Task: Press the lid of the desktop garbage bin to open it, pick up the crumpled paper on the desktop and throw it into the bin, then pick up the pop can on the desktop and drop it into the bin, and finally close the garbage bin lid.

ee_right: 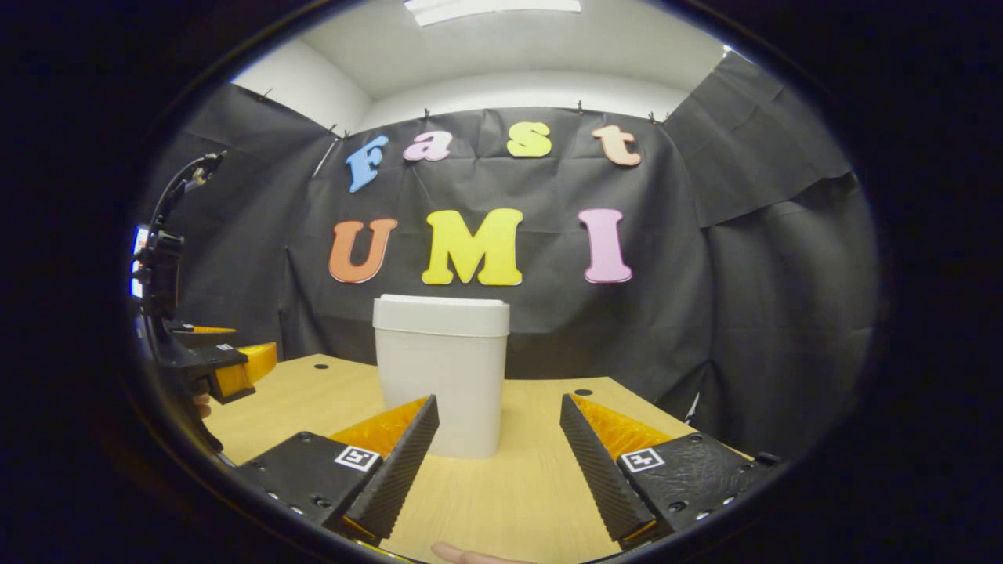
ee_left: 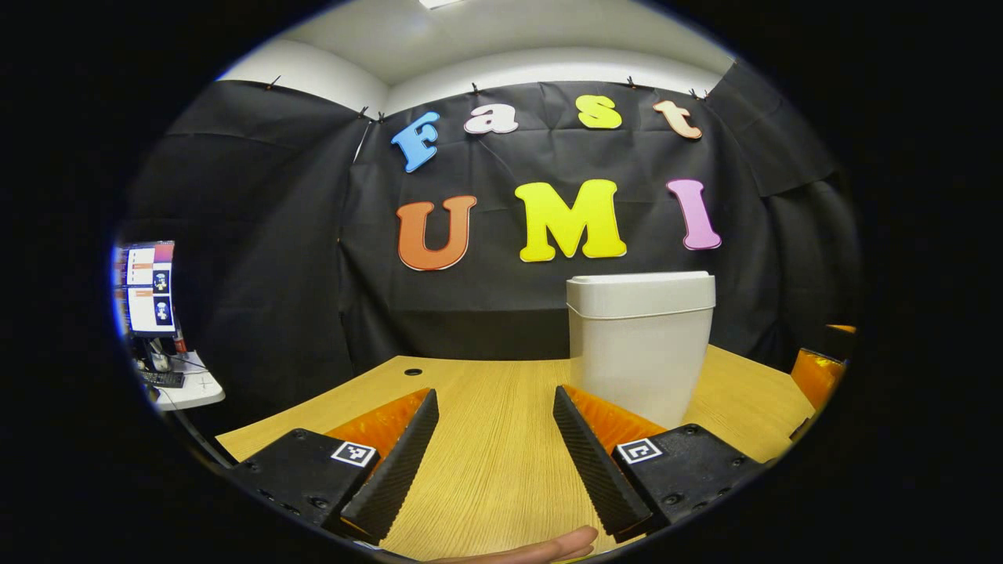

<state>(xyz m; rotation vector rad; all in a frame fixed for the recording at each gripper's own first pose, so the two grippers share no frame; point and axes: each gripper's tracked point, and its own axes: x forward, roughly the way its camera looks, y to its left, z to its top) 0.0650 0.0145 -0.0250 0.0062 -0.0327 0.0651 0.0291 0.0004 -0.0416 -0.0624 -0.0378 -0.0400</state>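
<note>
In the left gripper view, a monitor (ee_left: 149,288) stands on a small white side table (ee_left: 188,389) far to the left of the garbage bin (ee_left: 641,345). The left gripper (ee_left: 495,415) hovers over the wooden desk (ee_left: 486,439) with its jaws apart and nothing between them. The bin stands upright on the desk just right of and beyond those jaws, its lid (ee_left: 641,292) shut and flat on top. A fingertip (ee_left: 541,548) shows at the bottom edge, below the jaws. Far right of the bin, part of the right gripper (ee_left: 819,374) shows at the edge of the desk.

In the right gripper view, the left gripper (ee_right: 235,368) and its dark camera mount (ee_right: 161,266) sit well left of the bin (ee_right: 440,368). The bin stands upright on the desk (ee_right: 533,486), lid (ee_right: 441,315) closed, just behind the left finger of the right gripper (ee_right: 499,423). That gripper's jaws are apart and empty.
</note>
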